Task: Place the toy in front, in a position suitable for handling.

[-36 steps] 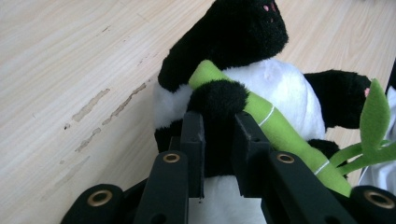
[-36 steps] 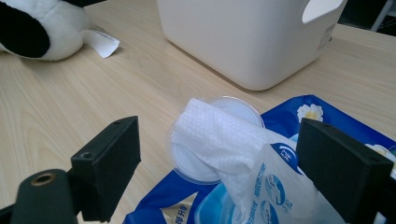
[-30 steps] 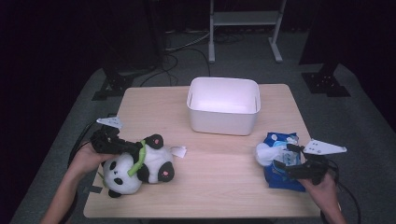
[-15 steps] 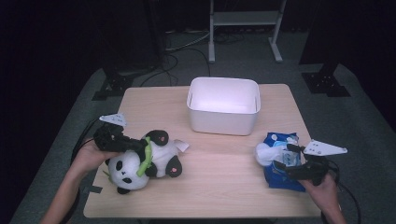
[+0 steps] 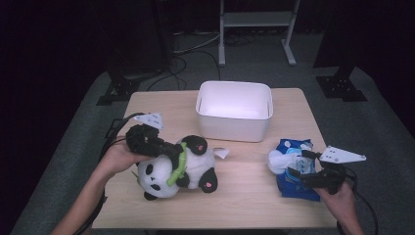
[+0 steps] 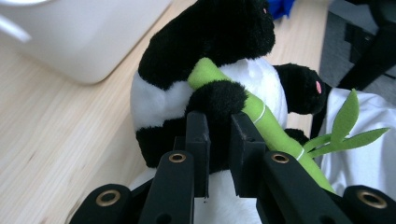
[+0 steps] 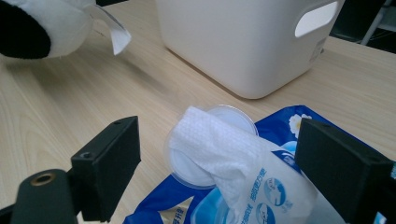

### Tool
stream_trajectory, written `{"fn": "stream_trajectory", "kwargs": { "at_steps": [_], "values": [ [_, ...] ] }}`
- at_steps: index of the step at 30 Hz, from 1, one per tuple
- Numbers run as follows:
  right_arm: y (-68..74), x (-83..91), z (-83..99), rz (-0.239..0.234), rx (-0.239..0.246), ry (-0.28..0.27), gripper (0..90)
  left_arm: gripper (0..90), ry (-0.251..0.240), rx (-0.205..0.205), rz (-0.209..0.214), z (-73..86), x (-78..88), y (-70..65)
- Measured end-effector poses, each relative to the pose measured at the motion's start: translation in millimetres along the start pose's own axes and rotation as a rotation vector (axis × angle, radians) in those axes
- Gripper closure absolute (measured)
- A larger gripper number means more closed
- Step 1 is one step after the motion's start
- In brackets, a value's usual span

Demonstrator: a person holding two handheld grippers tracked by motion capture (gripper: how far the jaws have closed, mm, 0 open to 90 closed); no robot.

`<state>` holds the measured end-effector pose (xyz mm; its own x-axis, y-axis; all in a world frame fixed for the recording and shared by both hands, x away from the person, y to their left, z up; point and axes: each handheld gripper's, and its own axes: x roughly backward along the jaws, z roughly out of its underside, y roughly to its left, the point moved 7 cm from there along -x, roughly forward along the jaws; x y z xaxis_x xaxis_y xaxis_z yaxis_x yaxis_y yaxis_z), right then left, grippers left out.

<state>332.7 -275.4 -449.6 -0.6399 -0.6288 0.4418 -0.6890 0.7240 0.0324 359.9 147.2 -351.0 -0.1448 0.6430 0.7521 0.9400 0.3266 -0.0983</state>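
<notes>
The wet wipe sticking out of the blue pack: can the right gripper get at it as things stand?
Probably yes. The right gripper has its jaws wide open either side of the wet wipe, which stands up out of the blue pack with nothing between. The panda is across the table in the left gripper.

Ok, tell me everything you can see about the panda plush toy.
The panda plush toy is soft black-and-white fur with pink paw pads, hugging a green felt bamboo stalk with leaves. It lies tilted on the wooden table, head toward the near edge, a white tag sticking out. The left gripper is shut on its black arm.
</notes>
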Motion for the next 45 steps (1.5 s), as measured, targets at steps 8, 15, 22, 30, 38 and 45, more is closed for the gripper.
{"fn": "stream_trajectory", "kwargs": {
  "at_steps": [8,15,22,30,38,45],
  "values": [
    [-1.6,3.9,-1.3,0.006,-0.004,-0.012,13.0,79.0,0.038,-0.109,0.064,-41.6,-37.6,-20.6],
    [-3.4,6.6,-0.5,0.014,0.000,-0.013,13.0,79.0,0.087,-0.148,0.147,-62.4,-83.7,-32.0],
    [-6.9,9.3,1.9,0.021,-0.003,-0.003,13.0,78.9,0.149,-0.146,0.229,-62.4,-131.3,-35.1],
    [-6.1,2.6,6.4,0.023,0.020,0.051,13.4,73.1,0.139,-0.140,0.197,-66.1,-140.9,-24.2],
    [-9.0,-11.9,2.6,0.024,0.065,0.146,13.7,59.7,0.132,-0.141,0.185,-67.6,-138.6,-19.1],
    [-10.1,-30.7,-0.3,-0.008,0.124,0.253,23.4,49.8,0.089,-0.138,0.172,-70.9,-127.6,-14.9]
  ]
}}
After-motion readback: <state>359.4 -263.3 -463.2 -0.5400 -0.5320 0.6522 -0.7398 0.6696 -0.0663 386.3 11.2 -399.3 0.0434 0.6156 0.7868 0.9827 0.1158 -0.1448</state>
